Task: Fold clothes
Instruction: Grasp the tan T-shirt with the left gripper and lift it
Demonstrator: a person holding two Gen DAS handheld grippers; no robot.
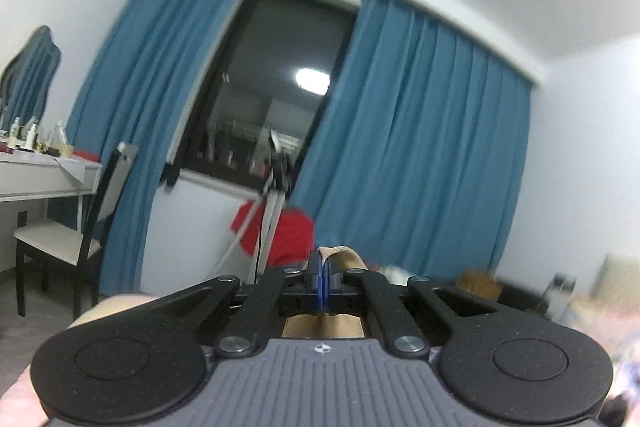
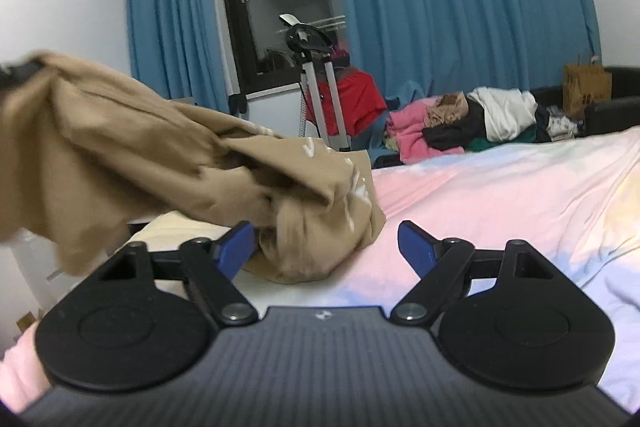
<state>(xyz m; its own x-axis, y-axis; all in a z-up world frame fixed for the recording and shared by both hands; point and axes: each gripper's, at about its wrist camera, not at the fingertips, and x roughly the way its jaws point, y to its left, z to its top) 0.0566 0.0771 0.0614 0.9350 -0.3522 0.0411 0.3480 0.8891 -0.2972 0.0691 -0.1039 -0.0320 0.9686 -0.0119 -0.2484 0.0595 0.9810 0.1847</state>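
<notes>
A tan garment (image 2: 120,147) stretches from the upper left of the right wrist view down to a bunched heap on the bed. My left gripper (image 1: 322,283) is raised and points level at the window. Its blue pads are shut on a fold of the tan garment (image 1: 344,253), which pokes out past the tips. My right gripper (image 2: 326,247) is low over the bed and open. The bunched end of the garment lies just ahead of it, against the left finger (image 2: 236,245). The right finger (image 2: 416,247) is free of cloth.
The bed has a pastel pink and white sheet (image 2: 500,195). A pile of mixed clothes (image 2: 460,123) lies beyond it, beside a paper bag (image 2: 586,89). A red garment (image 2: 356,99) hangs on a metal stand. A white desk (image 1: 44,175) and a chair (image 1: 56,243) stand on the left.
</notes>
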